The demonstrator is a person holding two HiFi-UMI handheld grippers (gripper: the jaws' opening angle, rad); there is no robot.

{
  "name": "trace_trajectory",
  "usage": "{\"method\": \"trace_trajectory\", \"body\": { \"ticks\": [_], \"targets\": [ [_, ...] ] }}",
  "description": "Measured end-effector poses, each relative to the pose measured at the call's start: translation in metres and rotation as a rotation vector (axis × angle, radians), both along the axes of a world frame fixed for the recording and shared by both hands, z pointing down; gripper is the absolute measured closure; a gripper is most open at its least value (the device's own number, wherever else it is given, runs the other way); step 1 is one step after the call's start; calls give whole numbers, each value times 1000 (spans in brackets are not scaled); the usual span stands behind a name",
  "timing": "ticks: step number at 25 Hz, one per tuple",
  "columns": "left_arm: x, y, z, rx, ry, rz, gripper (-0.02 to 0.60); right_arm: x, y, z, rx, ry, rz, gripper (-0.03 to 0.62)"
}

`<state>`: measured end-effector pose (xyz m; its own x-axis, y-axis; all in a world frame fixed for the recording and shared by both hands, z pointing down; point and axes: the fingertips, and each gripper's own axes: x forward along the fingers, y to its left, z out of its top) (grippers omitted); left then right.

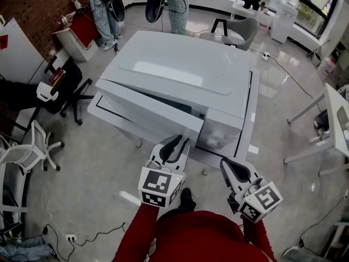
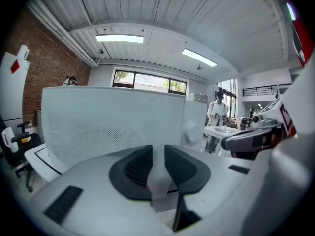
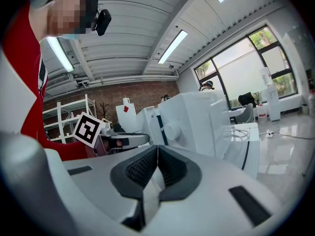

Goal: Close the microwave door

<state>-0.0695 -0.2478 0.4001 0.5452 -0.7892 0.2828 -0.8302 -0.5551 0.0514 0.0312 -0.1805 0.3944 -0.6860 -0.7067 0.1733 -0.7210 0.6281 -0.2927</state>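
On the table (image 1: 99, 112), microwave door (image 1: 155, 112) stands ajar; left tool (image 1: 179, 142) parted, right tool (image 1: 226, 164) closed.

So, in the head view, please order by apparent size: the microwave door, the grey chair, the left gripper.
Largest: microwave door.
Then grey chair and left gripper look alike; the gripper is nearer the camera, so unranked.

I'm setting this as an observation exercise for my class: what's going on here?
A person in red sleeves holds a gripper in each hand before a white microwave on a white table. Its door stands ajar. The left gripper, jaws slightly apart and empty, is close to the door; the right gripper, jaws together, hangs back.
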Motion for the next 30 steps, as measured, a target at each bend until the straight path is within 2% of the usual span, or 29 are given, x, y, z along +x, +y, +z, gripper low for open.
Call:
{"method": "trace_trajectory", "body": {
  "ticks": [10, 15, 23, 30],
  "targets": [
    [9, -15, -2, 8, -12, -10, 495, 2, -3, -2, 0, -1, 1, 579],
    [9, -16, -1, -8, 23, -24, 499, 0, -4, -1, 1, -4, -2, 579],
    [9, -18, -1, -15, 34, -42, 499, -8, -6, -1, 2, -8, -25, 579],
    [11, -22, 0, -3, 9, -53, 499, -10, -6, 3, -4, -5, -29, 579]
  ]
}}
